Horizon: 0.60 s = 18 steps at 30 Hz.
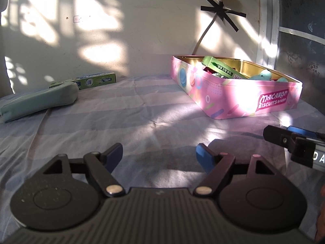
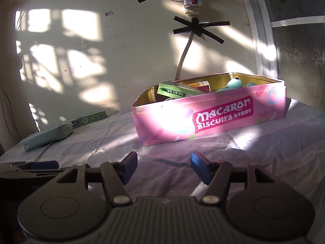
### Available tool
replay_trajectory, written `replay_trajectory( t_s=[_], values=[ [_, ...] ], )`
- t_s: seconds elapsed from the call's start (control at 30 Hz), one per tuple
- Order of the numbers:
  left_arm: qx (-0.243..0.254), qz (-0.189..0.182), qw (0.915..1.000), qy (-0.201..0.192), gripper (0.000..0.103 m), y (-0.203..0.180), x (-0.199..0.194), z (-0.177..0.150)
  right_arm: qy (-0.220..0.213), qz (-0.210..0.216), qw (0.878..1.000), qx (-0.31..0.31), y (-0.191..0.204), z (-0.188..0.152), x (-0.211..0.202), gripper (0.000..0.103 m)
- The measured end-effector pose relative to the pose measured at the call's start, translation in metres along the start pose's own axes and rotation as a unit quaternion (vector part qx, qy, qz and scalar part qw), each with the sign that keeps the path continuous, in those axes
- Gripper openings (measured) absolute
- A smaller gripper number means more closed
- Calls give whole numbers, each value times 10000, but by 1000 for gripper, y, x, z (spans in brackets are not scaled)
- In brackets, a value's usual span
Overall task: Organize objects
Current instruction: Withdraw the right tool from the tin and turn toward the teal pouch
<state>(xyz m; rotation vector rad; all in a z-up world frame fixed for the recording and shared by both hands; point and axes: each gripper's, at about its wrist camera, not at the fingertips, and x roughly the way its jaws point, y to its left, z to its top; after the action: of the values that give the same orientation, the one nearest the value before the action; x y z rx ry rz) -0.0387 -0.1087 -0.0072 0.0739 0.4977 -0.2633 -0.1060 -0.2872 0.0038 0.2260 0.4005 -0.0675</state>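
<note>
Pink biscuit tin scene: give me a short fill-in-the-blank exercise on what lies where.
1. The pink tin has no ____ on it.
2. The plush toy lies ____ the tin.
3. The green pouch and the toothpaste box lie on the ____, outside the tin.
4. Nothing is between the fingers of the left gripper, so it is ____.

Missing words: lid; inside; cloth; open

sunlit cream wall (image 1: 142, 30), striped bedsheet (image 1: 121, 111)

An open pink "Macaron Biscuits" tin (image 2: 211, 118) sits on the cloth, holding a tilted green carton (image 2: 172, 91) and a teal plush toy (image 2: 233, 84). Well apart lie a pale-green fabric pouch (image 1: 40, 101) and, just behind it, a green-and-white toothpaste box (image 1: 95, 80).
</note>
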Motion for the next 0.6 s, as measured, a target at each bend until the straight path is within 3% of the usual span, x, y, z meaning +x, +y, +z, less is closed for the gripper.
replay_trajectory(
  t_s=[0.6],
  values=[
    [91, 21, 9999, -92, 83, -2, -3, -1, -242, -31, 9993, 280, -6, -1, -6, 62]
  ],
)
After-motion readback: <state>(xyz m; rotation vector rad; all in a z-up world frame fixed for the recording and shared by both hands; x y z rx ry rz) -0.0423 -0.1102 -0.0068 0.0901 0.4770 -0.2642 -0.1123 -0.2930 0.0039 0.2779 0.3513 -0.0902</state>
